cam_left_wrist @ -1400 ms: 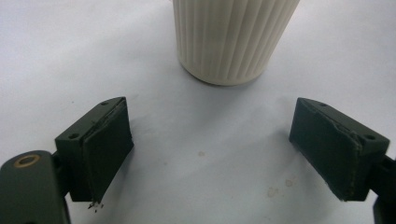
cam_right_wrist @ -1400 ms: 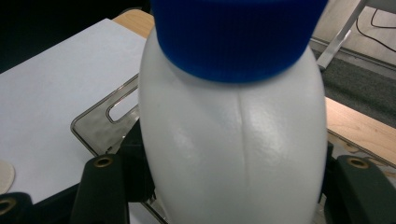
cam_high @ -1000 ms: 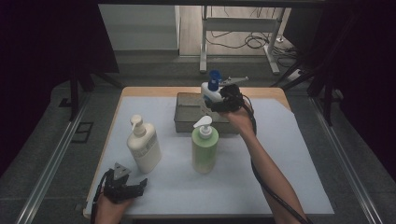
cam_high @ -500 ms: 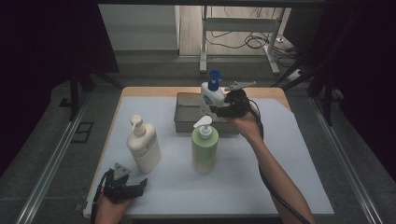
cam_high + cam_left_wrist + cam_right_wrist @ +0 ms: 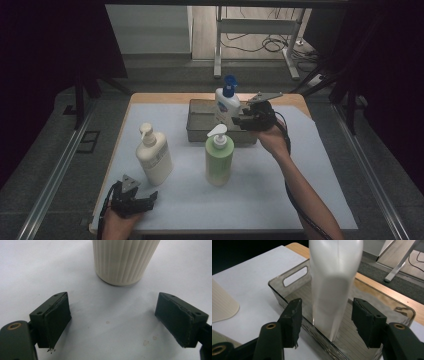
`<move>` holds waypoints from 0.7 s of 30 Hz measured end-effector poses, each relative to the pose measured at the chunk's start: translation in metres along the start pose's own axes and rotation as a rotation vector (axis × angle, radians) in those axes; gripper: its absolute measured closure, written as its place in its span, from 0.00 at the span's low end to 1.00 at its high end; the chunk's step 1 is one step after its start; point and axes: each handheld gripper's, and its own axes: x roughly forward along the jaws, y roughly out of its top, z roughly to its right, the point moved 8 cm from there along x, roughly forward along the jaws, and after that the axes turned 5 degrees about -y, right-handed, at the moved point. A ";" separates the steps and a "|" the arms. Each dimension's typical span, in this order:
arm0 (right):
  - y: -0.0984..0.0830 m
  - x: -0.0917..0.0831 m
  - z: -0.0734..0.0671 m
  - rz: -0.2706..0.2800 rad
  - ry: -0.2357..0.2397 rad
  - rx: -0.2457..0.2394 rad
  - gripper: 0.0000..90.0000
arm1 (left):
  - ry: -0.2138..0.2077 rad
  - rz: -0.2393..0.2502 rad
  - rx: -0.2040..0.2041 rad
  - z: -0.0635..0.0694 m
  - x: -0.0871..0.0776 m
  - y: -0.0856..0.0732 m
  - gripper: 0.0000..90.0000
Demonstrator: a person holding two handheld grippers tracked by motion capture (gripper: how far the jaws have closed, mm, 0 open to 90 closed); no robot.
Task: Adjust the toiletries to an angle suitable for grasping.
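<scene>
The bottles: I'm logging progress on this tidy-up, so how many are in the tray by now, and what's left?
Done: the blue-capped bottle stands upright in the grey tray. In hand: the right gripper sits just short of it, pads clear of its sides though the jaws have just been closing. Left, likely: the green bottle and the cream bottle stand on the table; the left gripper waits open near the cream one.

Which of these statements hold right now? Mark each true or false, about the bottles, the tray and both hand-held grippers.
1. The white bottle with the blue cap stands in the grey tray. True.
2. The right hand-held gripper is clamped on the green bottle. False: its pads stand clear on either side of the white bottle, jaws just closing.
3. The left hand-held gripper is open. True.
4. The cream bottle lies on its side. False: upright.
</scene>
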 end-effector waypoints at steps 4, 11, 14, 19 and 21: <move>-0.006 -0.003 0.006 -0.006 -0.004 0.026 0.58 | 0.000 0.000 0.000 0.000 0.000 0.000 0.14; -0.016 -0.003 0.016 -0.021 -0.010 0.034 0.78 | 0.000 0.000 0.000 0.000 0.000 0.000 0.14; -0.019 0.000 0.021 -0.030 -0.024 0.045 0.85 | 0.000 0.000 0.000 0.000 0.000 0.000 0.14; -0.023 0.008 0.027 -0.045 -0.036 0.063 0.96 | 0.000 0.000 0.000 0.000 0.000 0.000 0.14; -0.024 0.013 0.029 -0.050 -0.041 0.068 0.99 | 0.000 0.000 0.000 0.000 0.000 0.000 0.14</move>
